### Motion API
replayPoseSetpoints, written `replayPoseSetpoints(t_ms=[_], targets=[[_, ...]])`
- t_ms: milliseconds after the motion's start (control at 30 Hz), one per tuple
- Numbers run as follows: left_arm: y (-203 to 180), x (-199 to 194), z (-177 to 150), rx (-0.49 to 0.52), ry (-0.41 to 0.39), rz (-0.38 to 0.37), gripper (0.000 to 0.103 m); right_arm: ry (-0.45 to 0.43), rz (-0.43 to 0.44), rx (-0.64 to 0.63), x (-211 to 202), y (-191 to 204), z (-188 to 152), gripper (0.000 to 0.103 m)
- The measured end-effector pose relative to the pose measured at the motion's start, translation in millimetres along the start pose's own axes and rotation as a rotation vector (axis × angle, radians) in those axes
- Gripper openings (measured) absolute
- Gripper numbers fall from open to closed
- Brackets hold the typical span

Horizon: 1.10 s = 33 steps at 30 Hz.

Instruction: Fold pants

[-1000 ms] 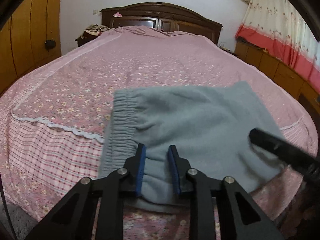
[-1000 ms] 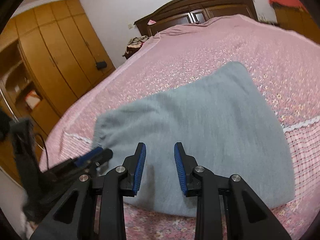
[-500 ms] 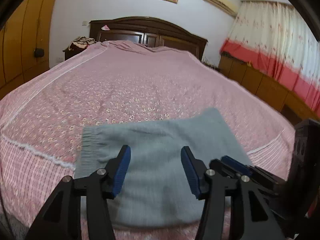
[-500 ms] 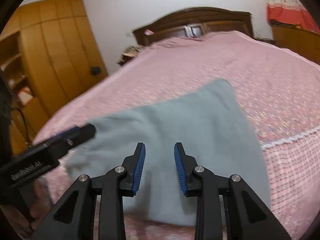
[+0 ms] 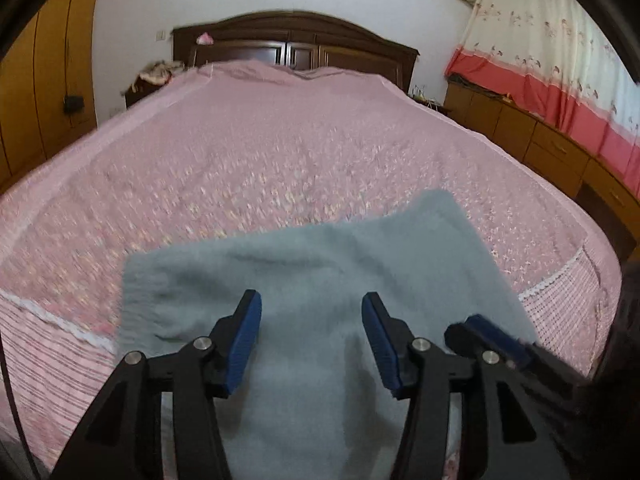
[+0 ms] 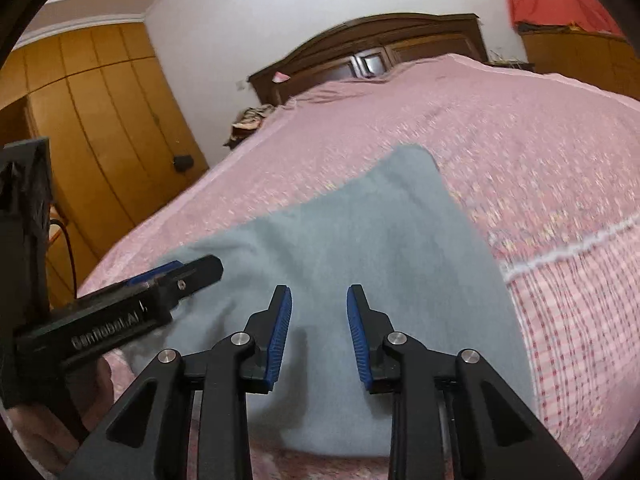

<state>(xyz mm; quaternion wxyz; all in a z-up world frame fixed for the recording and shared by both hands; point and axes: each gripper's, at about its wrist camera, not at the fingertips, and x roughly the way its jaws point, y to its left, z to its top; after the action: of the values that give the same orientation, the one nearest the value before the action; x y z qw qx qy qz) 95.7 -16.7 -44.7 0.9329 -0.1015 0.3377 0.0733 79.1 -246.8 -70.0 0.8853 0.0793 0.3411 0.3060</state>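
Near the bed's [image 5: 280, 168] front edge, left view: grey pants [image 5: 320, 280] folded into a flat rectangle, left claw [image 5: 311, 340] wide apart, empty. Right view: right claw [image 6: 319, 334] parted, empty above pants [image 6: 360, 240]. Folding seemingly complete.

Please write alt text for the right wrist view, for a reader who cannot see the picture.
Grey folded pants lie flat on a pink bedspread, with the open right gripper above their near edge, holding nothing. The left gripper reaches in from the left over the pants; a dark wooden headboard stands behind.
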Motion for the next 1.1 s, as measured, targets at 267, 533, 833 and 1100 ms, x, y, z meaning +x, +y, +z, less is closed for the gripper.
replayPoseSetpoints(t_ms=[267,533,833,1100], targets=[[-0.5,8.0,-7.1,-0.006,0.027,0.001,0.057,-0.032,0.038,0.019,-14.5,-1.5,18.6,0.030],[2.0,25.8,-17.6,-0.003,0.035,0.021,0.067,-0.008,0.150,0.283,-7.5,-61.2,10.1,0.016],[-56.8,31.4,-4.1,0.113,0.058,-0.083,0.063,-0.001,0.114,0.407,-12.0,-96.0,31.2,0.003],[-40.5,39.9,29.7,0.017,0.083,-0.121,0.063,0.212,0.150,0.263,80.6,-116.0,126.9,0.004]])
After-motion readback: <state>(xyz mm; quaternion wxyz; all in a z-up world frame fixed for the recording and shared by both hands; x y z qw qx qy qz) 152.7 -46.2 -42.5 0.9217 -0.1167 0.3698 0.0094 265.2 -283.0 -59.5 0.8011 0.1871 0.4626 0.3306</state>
